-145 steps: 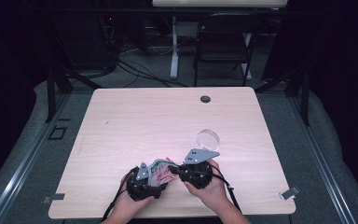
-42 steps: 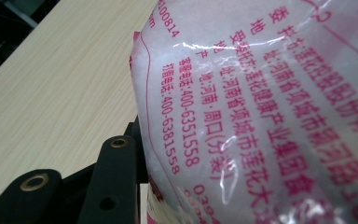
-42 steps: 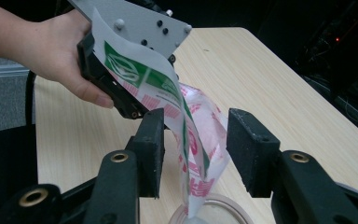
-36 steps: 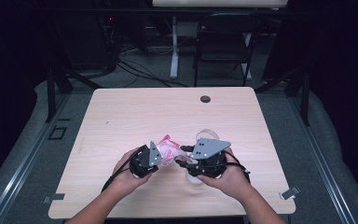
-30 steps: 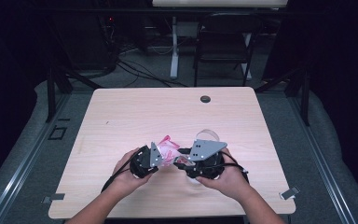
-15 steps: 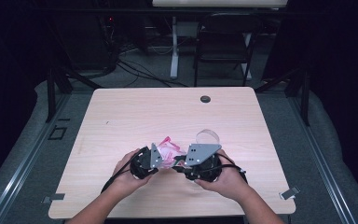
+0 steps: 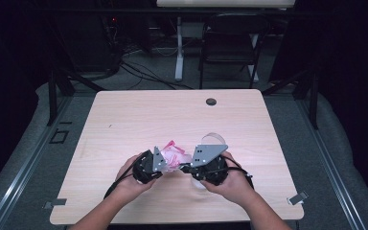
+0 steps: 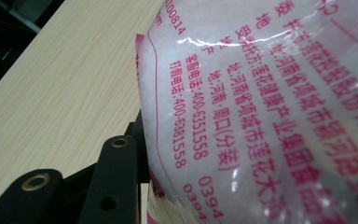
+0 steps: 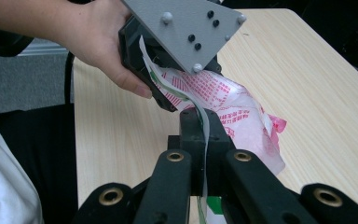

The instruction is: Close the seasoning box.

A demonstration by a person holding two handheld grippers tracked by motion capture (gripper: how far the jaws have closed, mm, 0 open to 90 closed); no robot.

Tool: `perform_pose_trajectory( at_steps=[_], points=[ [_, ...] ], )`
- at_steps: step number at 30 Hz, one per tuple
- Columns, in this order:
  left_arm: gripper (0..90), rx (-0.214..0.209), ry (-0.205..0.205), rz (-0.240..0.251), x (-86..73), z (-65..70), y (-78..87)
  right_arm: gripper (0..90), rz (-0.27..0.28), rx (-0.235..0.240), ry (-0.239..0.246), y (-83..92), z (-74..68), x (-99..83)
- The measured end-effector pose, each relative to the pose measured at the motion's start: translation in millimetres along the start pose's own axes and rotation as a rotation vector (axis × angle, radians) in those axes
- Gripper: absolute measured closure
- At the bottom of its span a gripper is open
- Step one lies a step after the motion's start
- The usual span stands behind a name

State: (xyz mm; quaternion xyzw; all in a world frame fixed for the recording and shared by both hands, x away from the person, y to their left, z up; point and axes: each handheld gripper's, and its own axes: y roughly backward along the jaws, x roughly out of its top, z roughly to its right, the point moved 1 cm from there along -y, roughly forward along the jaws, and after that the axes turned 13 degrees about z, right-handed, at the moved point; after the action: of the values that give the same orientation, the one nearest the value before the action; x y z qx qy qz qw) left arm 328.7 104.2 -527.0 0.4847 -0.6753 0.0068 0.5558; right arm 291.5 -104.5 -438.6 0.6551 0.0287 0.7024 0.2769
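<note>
Dark floor, cables and a folding chair (image 7: 230, 45) lie beyond a pale wooden table (image 7: 124, 120), whose far two thirds sit bare apart from a small dark grommet (image 7: 211, 101) near the back edge. From the high view, both hands work close to the near edge, with open tabletop to either side and ahead. The left gripper (image 7: 165, 165) and right gripper (image 7: 186, 168) point at each other, almost touching, over a pink-printed plastic bag (image 7: 173, 154); a clear round object (image 7: 212, 139) lies just behind the right gripper, too faint to identify.

Seen through the right gripper view, the detail is finer: its jaws have just been closing and are now clenched on a thin white strip (image 9: 204, 135) edged in green, apparently the bag's torn-off top edge, which runs up from between them into the left gripper (image 9: 168, 95). The bag (image 9: 242, 116) sags onto the table beyond, and the left hand (image 9: 98, 37) wraps the gripper's body.

Up close, the left gripper view gives the bag (image 8: 261, 116) pressed against one black jaw, so that gripper is grasping the bag. Pink Chinese characters cover the plastic, with the readable numbers "400-6351558", "400-6381558" and "100814". Table edge (image 8: 42, 42) runs diagonally at upper left, with darkness past it.
</note>
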Motion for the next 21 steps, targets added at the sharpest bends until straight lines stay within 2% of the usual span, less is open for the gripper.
perform_pose_trajectory(
  at_steps=[3,8,13,17,21],
  points=[
    [60.6,-0.002,0.007,0.017,-0.6,-1.2,2.4,90.0,0.002,0.007,-0.043,0.9,3.0,0.2],
    [61.0,0.018,0.019,0.059,-1.1,-2.3,6.7,90.0,0.028,0.007,-0.138,3.0,9.3,1.5],
    [61.5,0.023,0.021,0.074,-1.8,-2.3,8.4,90.0,0.038,-0.003,-0.214,3.6,18.0,0.8],
    [62.0,0.024,0.014,0.089,-2.1,-2.4,10.8,90.0,0.035,-0.027,-0.254,3.7,24.6,-1.0],
    [62.3,0.044,0.000,0.102,-0.9,-1.2,11.8,90.0,0.044,-0.038,-0.275,4.0,29.0,-2.4]
  ],
)
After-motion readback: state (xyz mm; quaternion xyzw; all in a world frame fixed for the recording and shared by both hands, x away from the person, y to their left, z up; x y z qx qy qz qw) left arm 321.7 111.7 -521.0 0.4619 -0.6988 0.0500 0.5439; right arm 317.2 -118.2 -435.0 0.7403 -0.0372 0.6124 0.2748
